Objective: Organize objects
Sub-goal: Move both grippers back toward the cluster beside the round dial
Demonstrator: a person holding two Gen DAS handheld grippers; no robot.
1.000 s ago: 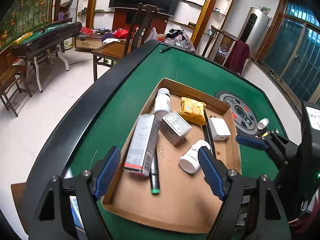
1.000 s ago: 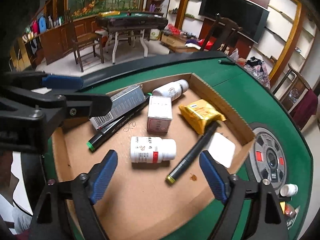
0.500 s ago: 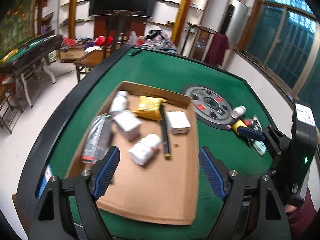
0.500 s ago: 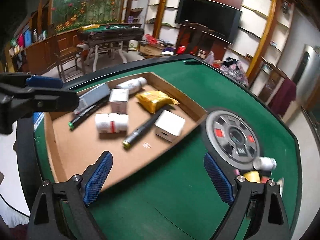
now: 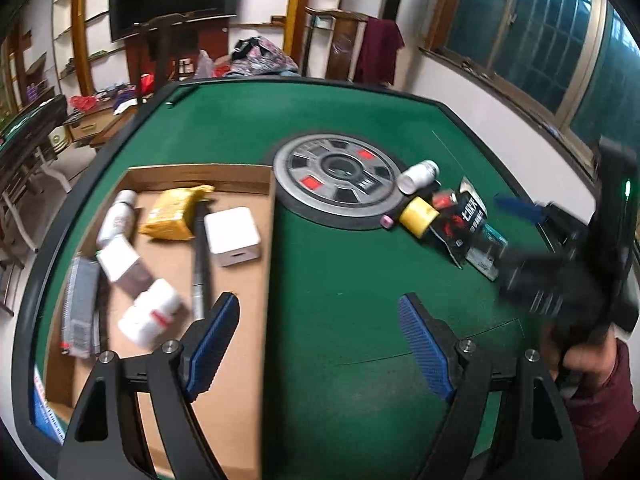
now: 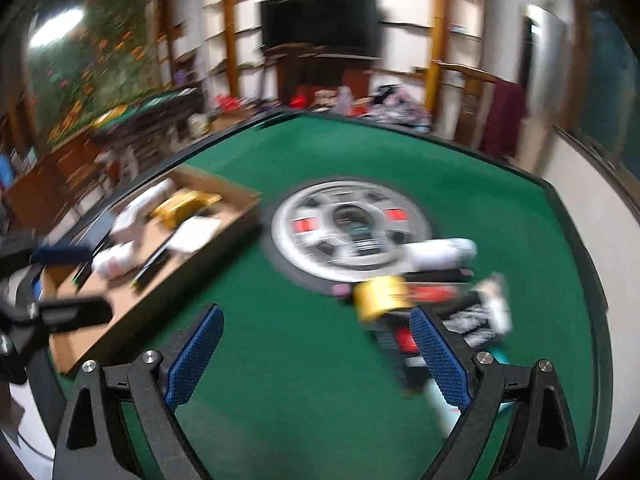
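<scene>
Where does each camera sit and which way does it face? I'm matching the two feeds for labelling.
Left wrist: on the left gripper, open, looking across the green table at the cardboard tray and grey disc; right gripper and hand at the right edge.
Right wrist: on the right gripper, open, facing the disc and yellow roll, blurred; left gripper at the left edge.
Shared: tray, disc, yellow roll, white bottle.

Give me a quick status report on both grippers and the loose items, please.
Left gripper open, empty. Right gripper open, empty. Yellow roll, white bottle, packets outside cardboard tray. Nothing blocking.
</scene>
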